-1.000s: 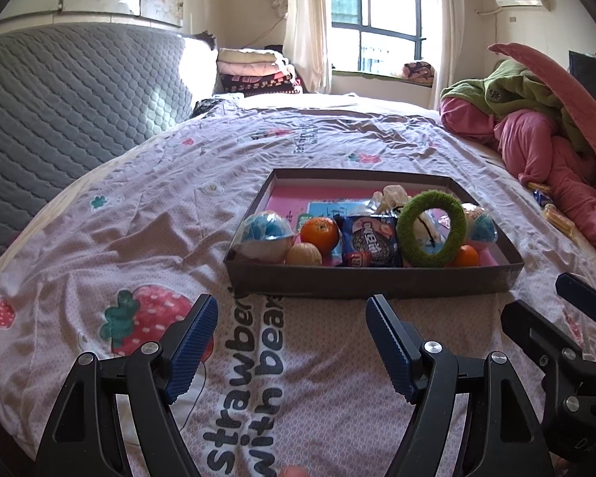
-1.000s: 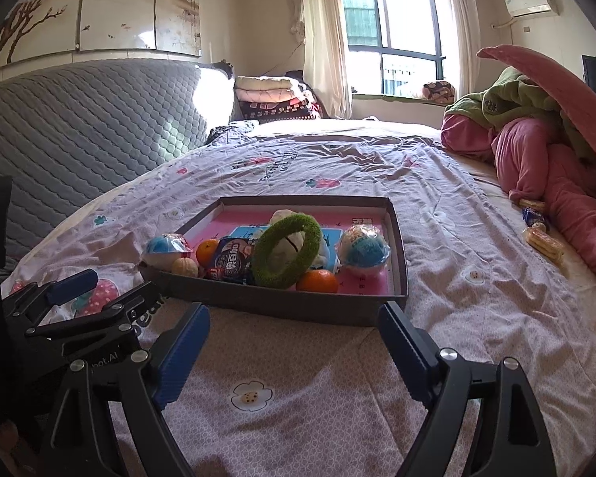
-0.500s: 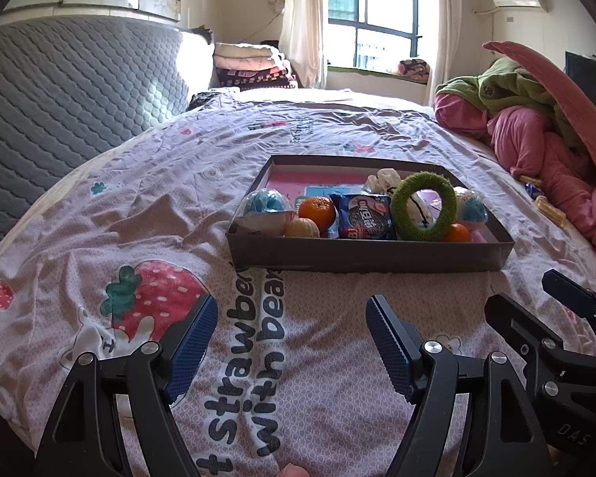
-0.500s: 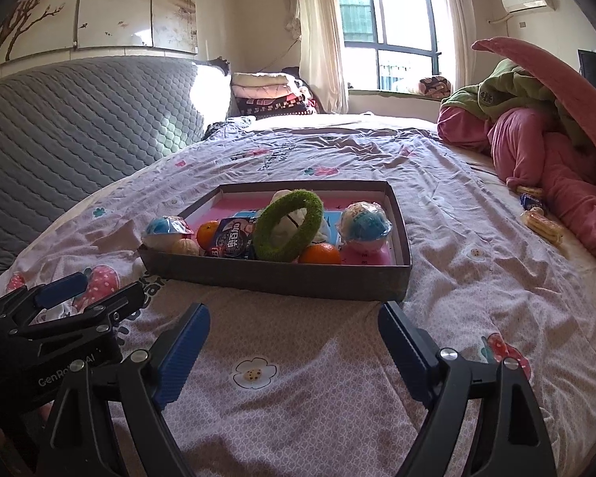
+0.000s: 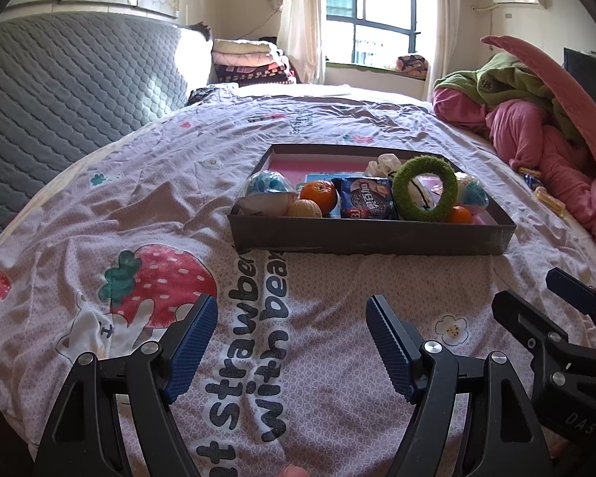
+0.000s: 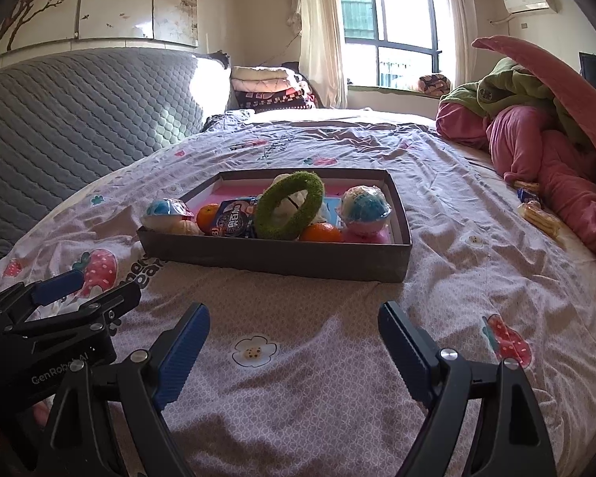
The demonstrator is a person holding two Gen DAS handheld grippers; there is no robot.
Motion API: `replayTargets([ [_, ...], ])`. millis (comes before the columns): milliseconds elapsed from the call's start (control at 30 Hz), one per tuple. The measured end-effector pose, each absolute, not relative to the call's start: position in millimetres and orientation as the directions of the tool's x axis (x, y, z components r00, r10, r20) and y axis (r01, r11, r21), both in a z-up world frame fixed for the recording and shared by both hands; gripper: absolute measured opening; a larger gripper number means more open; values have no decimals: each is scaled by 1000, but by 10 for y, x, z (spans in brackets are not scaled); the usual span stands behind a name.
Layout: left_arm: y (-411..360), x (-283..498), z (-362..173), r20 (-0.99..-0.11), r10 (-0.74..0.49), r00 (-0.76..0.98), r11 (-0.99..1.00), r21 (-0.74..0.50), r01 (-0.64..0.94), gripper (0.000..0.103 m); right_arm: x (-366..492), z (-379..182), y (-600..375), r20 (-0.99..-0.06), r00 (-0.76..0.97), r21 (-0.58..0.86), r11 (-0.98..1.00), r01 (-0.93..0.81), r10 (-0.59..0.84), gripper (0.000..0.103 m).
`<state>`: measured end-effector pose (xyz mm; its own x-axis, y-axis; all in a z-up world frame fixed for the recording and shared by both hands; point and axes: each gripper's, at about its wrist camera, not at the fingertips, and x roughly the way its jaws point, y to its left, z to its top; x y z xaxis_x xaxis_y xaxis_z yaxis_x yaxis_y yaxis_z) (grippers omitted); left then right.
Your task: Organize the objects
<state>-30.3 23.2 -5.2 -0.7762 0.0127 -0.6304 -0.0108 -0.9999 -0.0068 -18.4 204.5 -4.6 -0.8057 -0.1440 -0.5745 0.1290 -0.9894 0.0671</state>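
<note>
A dark shallow box sits on the bed ahead of both grippers. It holds a green fuzzy ring, oranges, a blue cookie packet, and two blue-and-white wrapped balls. My left gripper is open and empty, low over the sheet, well short of the box. My right gripper is open and empty, also short of the box. Each gripper shows at the edge of the other's view.
A printed sheet covers the bed. A grey quilted headboard stands at left. Pink and green bedding is heaped at right, with snack packets beside it. Folded blankets lie at the far end.
Both grippers have drawn back from the box, which now looks farther away. Both stay open and empty.
</note>
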Motion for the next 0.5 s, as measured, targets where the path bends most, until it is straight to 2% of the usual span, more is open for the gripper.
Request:
replayTargets([
  [500, 288, -360, -220, -659, 11, -752, -1000, 0, -14, 78, -196, -162, 2100, -589, -796, 66, -990, 123, -138, 86],
])
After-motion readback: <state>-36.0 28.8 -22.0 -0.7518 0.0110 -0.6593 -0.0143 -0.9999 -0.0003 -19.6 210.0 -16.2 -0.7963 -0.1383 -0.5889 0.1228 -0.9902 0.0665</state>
